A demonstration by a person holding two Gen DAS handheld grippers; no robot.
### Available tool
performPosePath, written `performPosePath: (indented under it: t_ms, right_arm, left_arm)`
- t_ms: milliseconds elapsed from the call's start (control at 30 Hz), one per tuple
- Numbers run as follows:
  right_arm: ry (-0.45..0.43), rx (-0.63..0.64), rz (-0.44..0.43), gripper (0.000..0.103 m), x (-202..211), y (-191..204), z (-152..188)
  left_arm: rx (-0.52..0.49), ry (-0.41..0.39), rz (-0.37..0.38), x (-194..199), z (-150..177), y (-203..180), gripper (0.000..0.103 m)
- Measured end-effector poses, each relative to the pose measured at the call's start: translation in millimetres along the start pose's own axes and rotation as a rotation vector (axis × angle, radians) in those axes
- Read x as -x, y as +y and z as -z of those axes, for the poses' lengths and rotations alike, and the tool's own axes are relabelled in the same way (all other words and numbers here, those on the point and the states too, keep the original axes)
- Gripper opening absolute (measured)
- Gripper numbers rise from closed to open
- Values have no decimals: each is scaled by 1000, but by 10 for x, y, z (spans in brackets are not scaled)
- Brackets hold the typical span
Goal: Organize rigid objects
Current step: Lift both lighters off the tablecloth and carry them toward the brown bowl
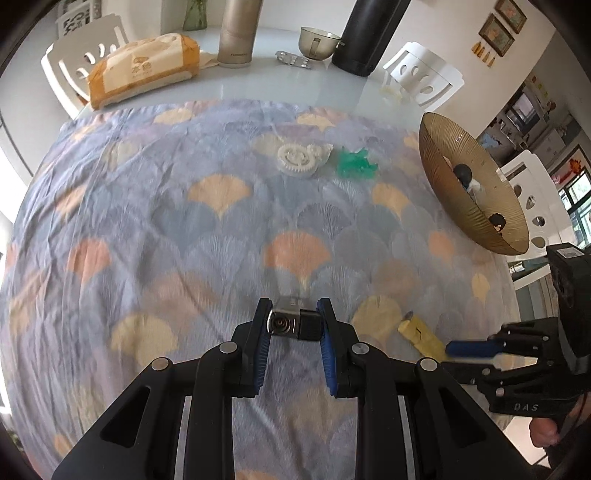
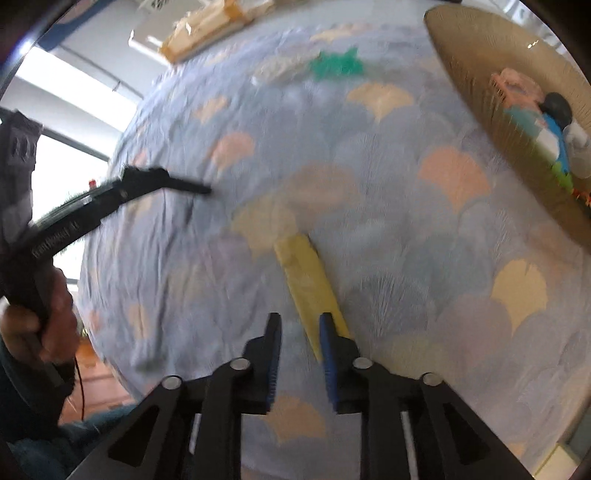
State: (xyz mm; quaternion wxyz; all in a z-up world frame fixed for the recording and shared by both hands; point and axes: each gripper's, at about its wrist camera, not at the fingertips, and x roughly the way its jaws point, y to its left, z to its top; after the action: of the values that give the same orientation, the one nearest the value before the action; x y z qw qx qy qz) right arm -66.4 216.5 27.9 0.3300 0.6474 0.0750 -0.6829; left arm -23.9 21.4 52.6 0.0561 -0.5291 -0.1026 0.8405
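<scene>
My left gripper (image 1: 294, 317) is shut on a small silver and black metal block (image 1: 295, 322), held just above the patterned cloth (image 1: 184, 229). My right gripper (image 2: 300, 325) is open and empty; its right finger lies over a flat yellow piece (image 2: 306, 280) on the cloth, which also shows in the left wrist view (image 1: 421, 338). A white gear (image 1: 298, 157) and a green spiky toy (image 1: 354, 162) lie at the far middle. A ribbed brown bowl (image 1: 443, 184) at the right holds several small toys; it also shows in the right wrist view (image 2: 472, 92).
Behind the cloth stand a tissue pack (image 1: 144, 68), a gold flask (image 1: 238, 33), a black flask (image 1: 369, 37), a glass cup (image 1: 317, 42) and a blister pack (image 1: 293, 59). White chairs (image 1: 421, 74) ring the table.
</scene>
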Motion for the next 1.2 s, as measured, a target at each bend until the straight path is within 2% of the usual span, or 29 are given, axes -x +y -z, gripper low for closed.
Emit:
performPosePath:
  t_ms: [33,67,100,167,233,300,333,400,433,600,733,767,867,1000,1067,1100,1167,1200]
  right_arm:
    - [4,4,12,48,-9,-3,-9]
    - [-3,6,34,57,-8,-2,-26]
    - [-13,12,49,57,2,6,-43]
    - [-19,46,73,57,-37,63,-104]
    - [-8,88,151,57,-117,160,-147]
    - [9,132,232,49,-198,239,-159]
    - [19,143,257,40,-234,263,-155]
    - [2,168,296,31,-246,317,-132]
    - [-5,170,298,27,-242,325,-129]
    - [-18,148,283,26,-211,268,-135]
    - [-23,136,276,26,-190,227,-133]
    - [-26,137,279,26,-187,225,-132]
    - [-30,140,286,26,-185,228,-136]
    - [-39,124,285,26,-169,212,-141]
    - [-66,74,270,26,-118,166,-109]
    - [-87,39,239,26,-70,124,-106]
    - [-119,-10,184,25,25,60,-108]
    - [-137,-25,183,25,80,45,-109]
  left_arm:
    - [5,-2,0,4,15,1,22]
    - [5,-3,-1,5,23,1,22]
    - [2,0,-5,5,36,-10,22]
    - [-4,10,-13,1,83,-21,22]
    - [2,17,-16,-7,125,-21,21]
    - [11,25,-24,-21,161,-22,22]
    - [14,37,-34,-40,177,-29,22]
    - [2,72,-81,-102,209,-66,22]
    - [-7,89,-105,-144,236,-92,22]
    - [13,141,-113,-295,329,-93,21]
    - [-14,138,-142,-299,326,-140,22]
    - [-20,141,-149,-302,325,-151,23]
    - [-36,149,-144,-311,319,-189,36]
    - [-86,151,-198,-343,306,-283,38]
    - [-98,142,-210,-347,297,-301,35]
    - [-98,134,-215,-342,290,-298,23]
    - [-97,138,-205,-328,261,-290,21]
    - [-93,136,-207,-323,250,-290,21]
